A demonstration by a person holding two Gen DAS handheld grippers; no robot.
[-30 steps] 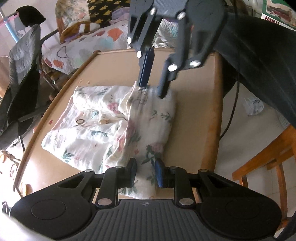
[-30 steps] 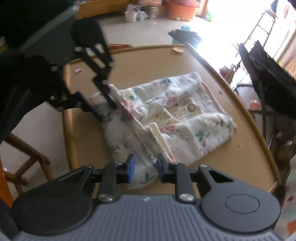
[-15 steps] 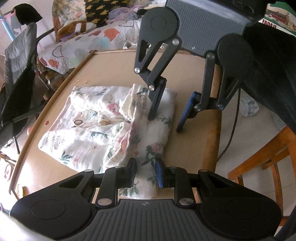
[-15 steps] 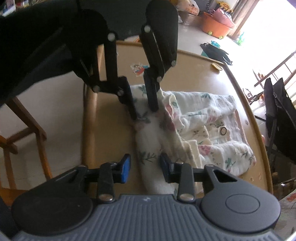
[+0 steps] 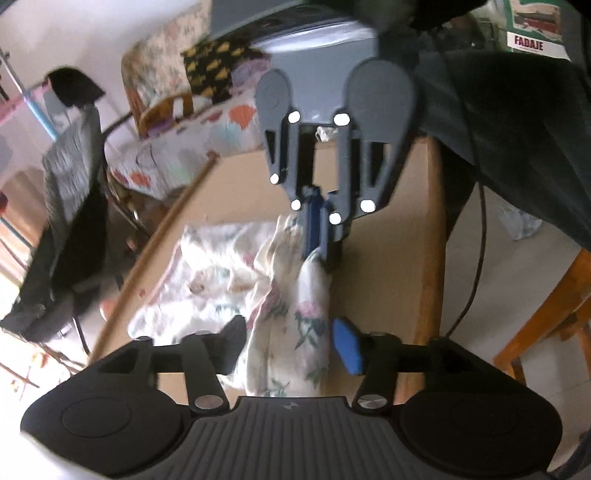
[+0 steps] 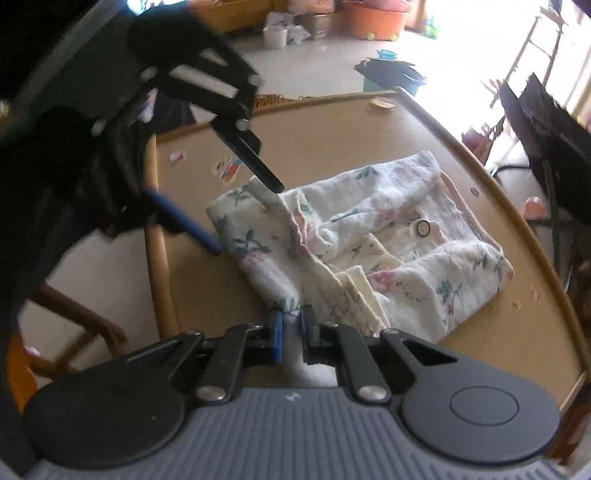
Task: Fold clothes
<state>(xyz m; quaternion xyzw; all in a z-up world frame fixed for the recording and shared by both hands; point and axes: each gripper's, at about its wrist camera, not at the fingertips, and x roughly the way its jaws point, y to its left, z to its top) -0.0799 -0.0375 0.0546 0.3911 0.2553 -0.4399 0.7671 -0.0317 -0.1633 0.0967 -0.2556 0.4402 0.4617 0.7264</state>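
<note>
A white floral garment [image 5: 291, 314] [image 6: 388, 229] with a round button lies loosely folded on the tan table [image 5: 388, 240] [image 6: 332, 140]. My left gripper [image 5: 291, 345] [image 6: 247, 218] straddles one end of its folded strip. Its jaws are opening and the cloth passes between them unpressed. In the right wrist view one of its fingertips [image 6: 271, 182] touches a raised peak of cloth. My right gripper [image 6: 291, 330] [image 5: 319, 236] is at the opposite end, jaws closing, and pinches the garment's edge between its blue pads.
A wooden chair [image 5: 546, 306] stands past the table's right edge, and a dark chair [image 5: 66, 221] and a quilt-covered seat [image 5: 184, 147] beyond the left edge. Stickers [image 6: 229, 170] dot the tabletop. Tubs [image 6: 373, 18] sit on the floor beyond.
My left jaws have spread wide off the cloth they pinched. My right gripper, open over the far end half a second ago, has come down and closed on the garment's edge.
</note>
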